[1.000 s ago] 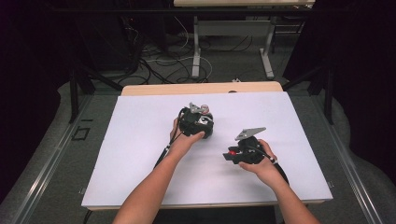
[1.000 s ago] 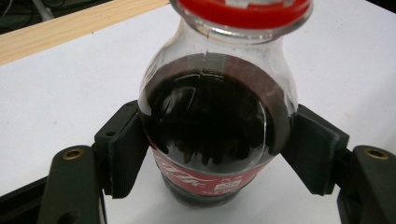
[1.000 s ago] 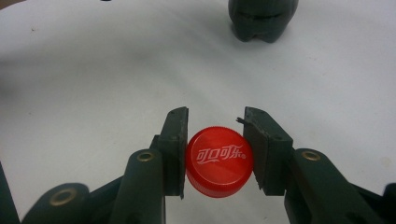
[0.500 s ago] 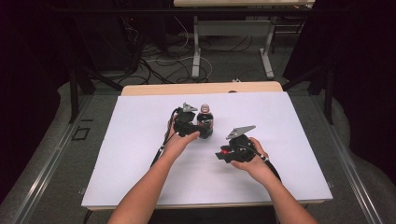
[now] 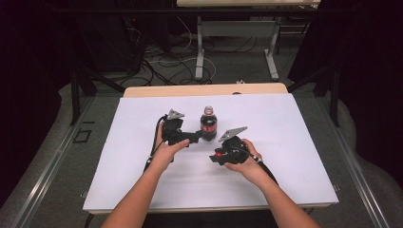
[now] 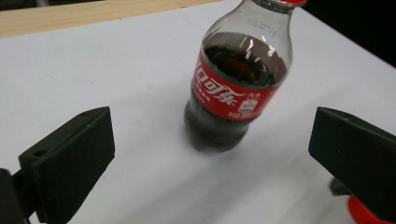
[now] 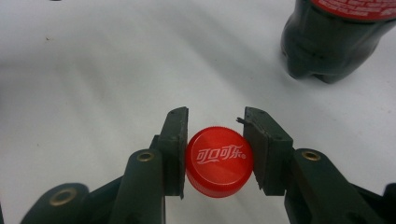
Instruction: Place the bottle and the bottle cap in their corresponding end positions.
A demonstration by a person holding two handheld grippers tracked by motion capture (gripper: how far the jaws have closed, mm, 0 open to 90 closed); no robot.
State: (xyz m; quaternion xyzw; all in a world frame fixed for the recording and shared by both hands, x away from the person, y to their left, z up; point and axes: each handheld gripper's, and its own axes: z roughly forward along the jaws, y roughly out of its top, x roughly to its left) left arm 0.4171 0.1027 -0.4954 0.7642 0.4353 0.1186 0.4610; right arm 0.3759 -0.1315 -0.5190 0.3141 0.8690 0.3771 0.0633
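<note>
On the white table top (image 5: 142, 190) nothing crowds the work: behind its pale wooden far edge (image 5: 204, 89) the floor carries tangled cables (image 5: 166, 59) and the grey legs of another table (image 5: 199, 47), all well clear of the hands. A cola bottle (image 5: 208, 123) stands upright near the middle of the sheet, dark drink filling most of it, its neck bare of a cap in the high view.

The left gripper (image 5: 198, 137) lies just beside the bottle's base, pointing at it from the left. Its jaws have just been opening and now stand wide; in the left gripper view the bottle (image 6: 238, 88) sits between and beyond the two black pads, touching neither.

The right gripper (image 5: 215, 156) rests nearer the person, a little to the right of the bottle and apart from it. Its jaws are clamped on a red bottle cap (image 7: 219, 161), one pad pressed to each side, with the bottle's base (image 7: 327, 51) farther off at the upper right of that view.

White Coca-Cola script in Chinese characters runs across the bottle's red label (image 6: 229, 95), and the same lettering is printed on top of the cap. Smaller print on the label is too fine to read.
</note>
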